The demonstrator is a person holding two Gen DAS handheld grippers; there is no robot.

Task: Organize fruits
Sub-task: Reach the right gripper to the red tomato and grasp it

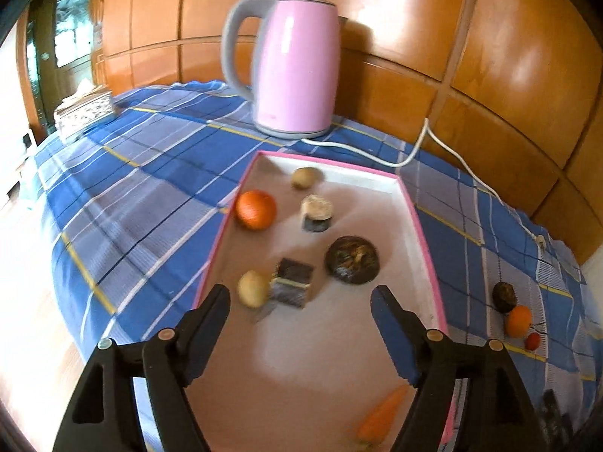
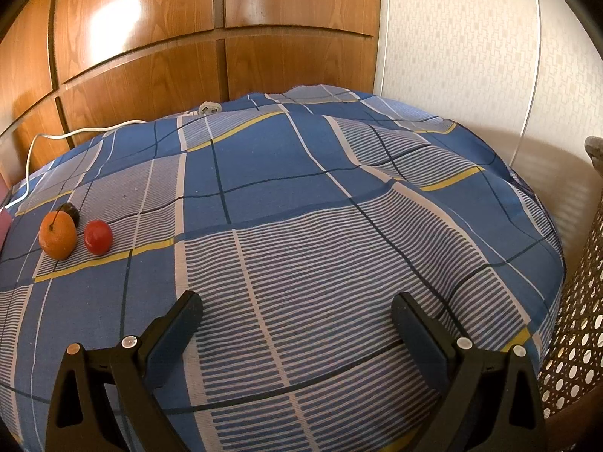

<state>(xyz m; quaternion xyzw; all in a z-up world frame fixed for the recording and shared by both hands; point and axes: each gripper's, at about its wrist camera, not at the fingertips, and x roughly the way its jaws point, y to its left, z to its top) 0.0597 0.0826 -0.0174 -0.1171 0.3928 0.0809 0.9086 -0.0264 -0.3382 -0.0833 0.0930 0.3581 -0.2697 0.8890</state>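
1. A pink-rimmed tray point(image 1: 422, 233) lies on the blue checked cloth point(image 2: 301, 203) and holds most of the pieces: an orange point(image 1: 255, 209) against its left wall, a small yellowish fruit point(image 1: 306, 177) near the far end, a dark round fruit point(image 1: 352, 260) toward the right, another pale fruit point(image 1: 251, 288) touching a dark square block point(image 1: 292, 282), and a carrot point(image 1: 382, 412) at the near edge.
2. Three fruits sit outside the tray, to its right on the cloth — a dark one point(image 2: 71, 211), an orange one point(image 2: 57, 236) and a small red one point(image 2: 98, 237), close together.
3. The left gripper point(image 1: 300, 303) hangs over the tray's near part, fingers spread, nothing between them.
4. The right gripper point(image 2: 296, 310) is over bare cloth, well apart from the three fruits — jaws wide, empty.
5. Behind the tray stands a pink kettle point(image 1: 297, 64), its white cord point(image 1: 410, 158) trailing right.
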